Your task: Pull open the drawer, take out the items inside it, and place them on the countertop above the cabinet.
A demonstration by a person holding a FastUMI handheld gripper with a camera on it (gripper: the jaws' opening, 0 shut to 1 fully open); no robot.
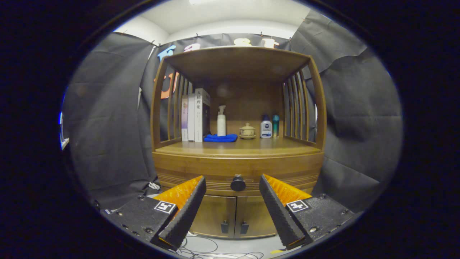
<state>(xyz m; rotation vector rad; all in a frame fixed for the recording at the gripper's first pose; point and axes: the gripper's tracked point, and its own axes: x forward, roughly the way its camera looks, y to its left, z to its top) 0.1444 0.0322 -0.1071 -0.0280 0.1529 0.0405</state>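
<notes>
Two fingers (187, 207) of the tongs (233, 210) rise from the bottom of the frame, spread wide and gripping nothing, aimed level at the wooden cabinet (239, 169). Centred between the fingertips and beyond them sits the drawer (201, 172), closed, with its dark round knob (238, 183). On the tabletop (237, 147) above, mid-frame, stand books (195, 115), a white pump bottle (221, 121), a blue cloth (220, 137), a small lidded pot (247, 131) and two bottles (270, 126). Lower double doors (233, 216) are shut.
</notes>
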